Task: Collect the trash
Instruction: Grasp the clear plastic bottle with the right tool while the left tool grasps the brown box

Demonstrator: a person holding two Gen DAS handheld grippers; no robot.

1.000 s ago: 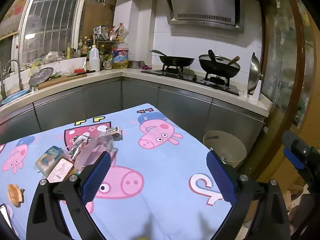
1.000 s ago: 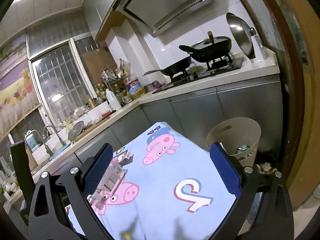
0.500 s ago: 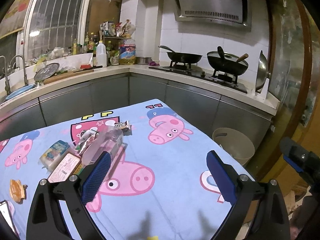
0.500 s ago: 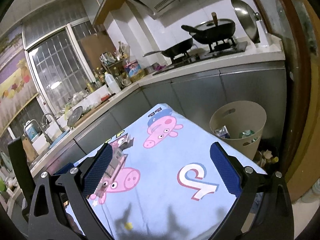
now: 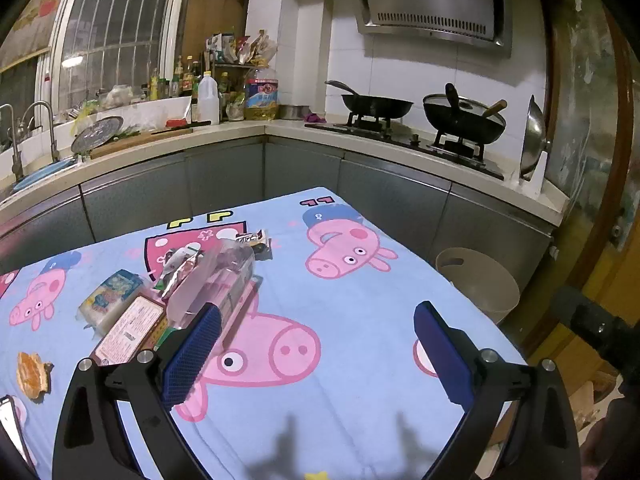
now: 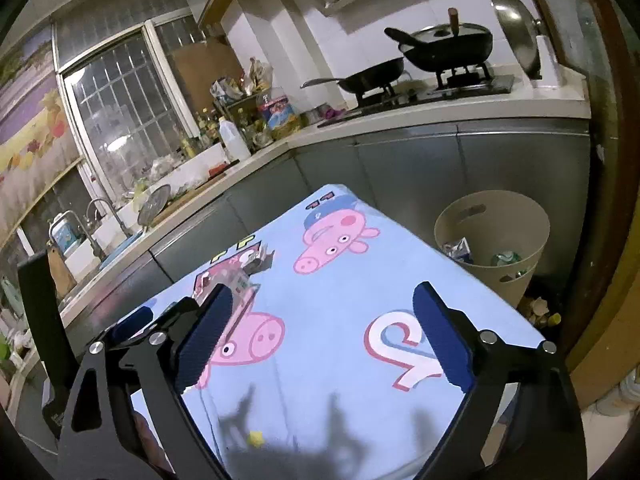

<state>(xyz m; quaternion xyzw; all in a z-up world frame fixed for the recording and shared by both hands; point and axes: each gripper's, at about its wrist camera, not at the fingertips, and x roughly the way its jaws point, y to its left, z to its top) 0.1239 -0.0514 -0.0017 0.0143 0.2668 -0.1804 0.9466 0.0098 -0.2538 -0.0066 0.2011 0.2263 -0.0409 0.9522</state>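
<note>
A heap of trash lies on the blue cartoon-pig tablecloth: a clear plastic bottle, foil wrappers, a blue-and-white packet, a pink box and an orange scrap. My left gripper hovers open just right of the bottle, holding nothing. My right gripper is over the cloth's near right part; its jaws are closing with only bare cloth between them. The bottle shows past its left finger. A beige bin with some rubbish stands off the table's right edge.
Grey cabinets and a counter wrap the table's far sides. A sink, bottles and a stove with two black pans sit on it. A small yellow bit lies near the cloth's front edge. The bin also shows right of the table.
Both grippers have sunk and tipped down toward the table, so the cloth and trash look larger. The right gripper's jaws have narrowed slightly. The trash has not moved.
</note>
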